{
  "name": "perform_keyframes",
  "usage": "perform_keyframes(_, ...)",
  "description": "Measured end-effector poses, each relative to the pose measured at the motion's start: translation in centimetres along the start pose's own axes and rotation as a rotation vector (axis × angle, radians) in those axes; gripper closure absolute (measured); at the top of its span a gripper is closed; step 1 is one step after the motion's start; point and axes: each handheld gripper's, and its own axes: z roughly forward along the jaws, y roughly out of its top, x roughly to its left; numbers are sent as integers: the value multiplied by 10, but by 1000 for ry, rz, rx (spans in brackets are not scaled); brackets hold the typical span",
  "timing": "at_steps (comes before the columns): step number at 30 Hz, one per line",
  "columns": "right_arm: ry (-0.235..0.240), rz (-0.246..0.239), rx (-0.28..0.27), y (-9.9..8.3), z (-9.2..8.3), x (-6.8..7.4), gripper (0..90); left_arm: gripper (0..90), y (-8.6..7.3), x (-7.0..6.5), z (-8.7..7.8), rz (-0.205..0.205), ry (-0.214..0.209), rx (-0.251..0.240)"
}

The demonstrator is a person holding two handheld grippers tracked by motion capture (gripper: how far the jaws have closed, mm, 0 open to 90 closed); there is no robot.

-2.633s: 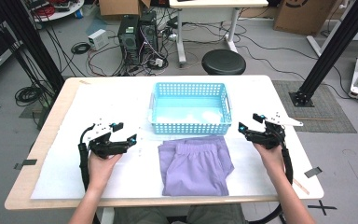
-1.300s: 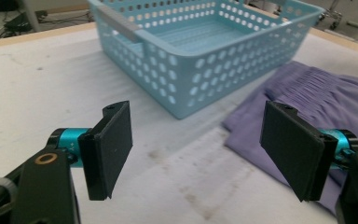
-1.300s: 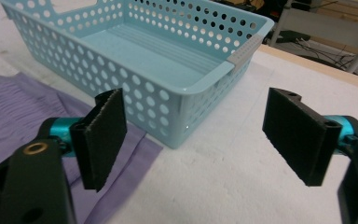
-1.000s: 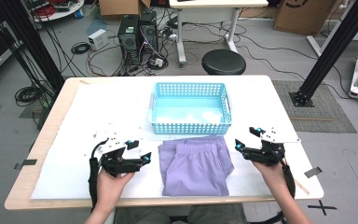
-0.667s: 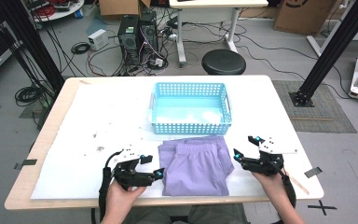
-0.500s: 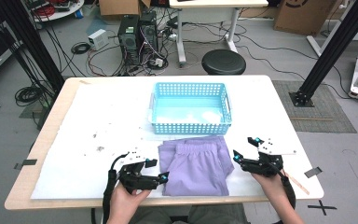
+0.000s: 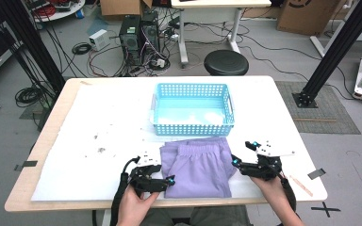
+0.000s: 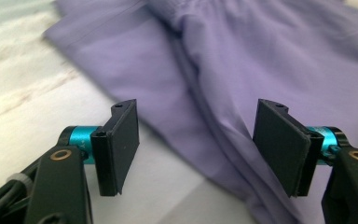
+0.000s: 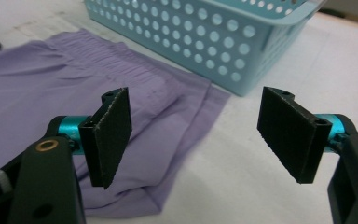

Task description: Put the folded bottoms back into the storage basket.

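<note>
where two hand-held grippers flank: one shorts (image 7: 197,169), one basket (image 7: 192,127).

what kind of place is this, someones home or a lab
Most likely a lab or recording workshop, not a home: desktop computer towers with tangled cables sit on the bare floor, black metal frame posts stand around the table, and a cardboard box is stored behind.

Soft matt purple cloth shorts (image 7: 198,168) beside a glossy perforated plastic basket (image 7: 192,126).

Blue perforated basket (image 7: 192,109) on the white-covered table (image 7: 89,117); round black stool (image 7: 226,61) beyond.
</note>
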Motion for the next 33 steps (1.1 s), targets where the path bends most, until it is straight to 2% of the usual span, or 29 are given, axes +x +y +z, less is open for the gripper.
perform_keyframes(1, 16, 18, 0, 0, 0, 1, 233, 359, 0, 1, 0, -5, 13, -1)
perform_keyframes(4, 55, 80, 16, -1, 0, 8, 217, 364, 0, 4, 0, -8, 16, -1)
perform_keyframes(8, 81, 99, 69, -2, 3, 21, 210, 329, -1, -1, 2, 0, 30, -10)
perform_keyframes(10, 86, 112, 119, -4, 7, 27, 204, 305, -1, -3, 2, 15, 43, -8)
perform_keyframes(13, 60, 124, 187, -7, 13, 34, 204, 290, -2, -5, 3, 5, 48, -15)
perform_keyframes(17, 14, 142, 259, -12, 20, 36, 192, 277, -2, -7, 4, -4, 55, -16)
perform_keyframes(19, 36, 177, 304, -15, 25, 35, 183, 277, -2, -8, 5, -11, 57, -14)
perform_keyframes(21, 26, 189, 297, -15, 24, 38, 183, 278, -1, -8, 5, -19, 51, -13)
perform_keyframes(24, 32, 179, 300, -13, 26, 42, 214, 286, 0, -10, 6, -30, 45, -19)
perform_keyframes(27, 63, 181, 288, -13, 25, 43, 352, 332, 1, -11, 9, -23, 36, -18)
perform_keyframes(33, 69, 161, 274, -12, 28, 46, 468, 393, 3, -15, 13, -17, 51, -22)
